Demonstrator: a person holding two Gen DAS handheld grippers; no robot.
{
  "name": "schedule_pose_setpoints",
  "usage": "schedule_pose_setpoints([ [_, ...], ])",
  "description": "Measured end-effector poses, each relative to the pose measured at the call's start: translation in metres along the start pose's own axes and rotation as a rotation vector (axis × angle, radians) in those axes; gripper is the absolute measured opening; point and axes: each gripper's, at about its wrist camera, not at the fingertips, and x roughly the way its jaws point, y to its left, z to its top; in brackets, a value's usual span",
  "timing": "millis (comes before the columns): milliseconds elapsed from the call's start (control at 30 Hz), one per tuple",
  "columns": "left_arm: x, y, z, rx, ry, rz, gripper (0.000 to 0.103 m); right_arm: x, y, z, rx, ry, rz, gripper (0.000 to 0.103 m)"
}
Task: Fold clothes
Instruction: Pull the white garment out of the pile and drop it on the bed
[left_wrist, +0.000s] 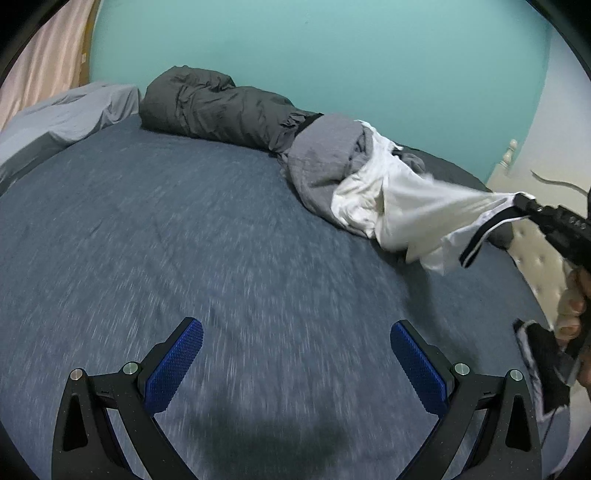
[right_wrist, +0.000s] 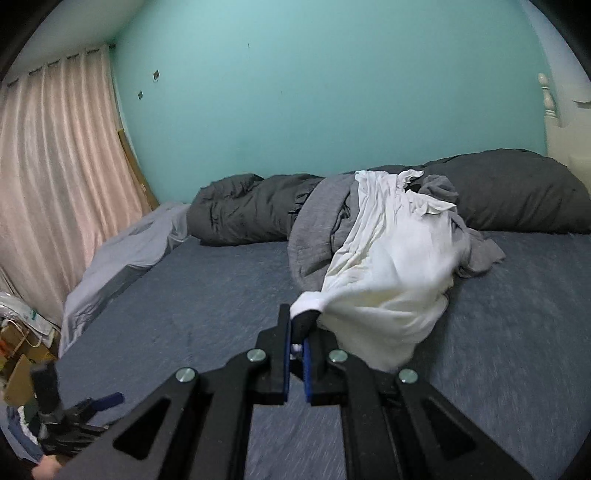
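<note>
White garment (right_wrist: 388, 273) pinched by right tool (right_wrist: 300, 332), left tool (left_wrist: 295, 354) spread

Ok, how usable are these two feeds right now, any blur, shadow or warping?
Left wrist view: bedspread streaked with motion blur, a dark shadow between the open left gripper, the bed bowed by fisheye. Right wrist view: sharper at the right gripper shut on the white garment, which smears at its right edge; lower bedspread streaked; light flat, no glare.

Both grippers, the left gripper (left_wrist: 295, 365) and the right gripper (right_wrist: 297, 360), are built from black linkage arms, silver screws and blue textured pads (left_wrist: 173, 369).
</note>
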Motion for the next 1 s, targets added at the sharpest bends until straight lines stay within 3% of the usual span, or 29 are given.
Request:
schedule_pose_setpoints([
  [200,-0.046,0.001,-0.029,-0.002,-0.003,-0.019,0.103,-0.070,0.031,-0.006,-0.058,-0.020,0.000,0.004],
  [400,-0.078,-0.001,-0.033,-0.006,-0.022,-0.041,0.103,-0.137,0.072,0.027,-0.127,-0.084,0.027,0.004],
  [567,-0.105,-0.004,-0.030,0.008,-0.069,-0.063,0.103,-0.164,0.099,0.046,-0.166,-0.135,0.048,0.004],
  [733,-0.110,-0.001,-0.034,0.004,-0.077,-0.079,0.103,-0.152,0.076,0.033,-0.128,-0.078,-0.025,0.004],
  [1000,-0.065,0.011,-0.070,-0.010,-0.019,-0.086,0.103,-0.085,-0.024,-0.052,0.043,0.076,-0.187,0.005],
])
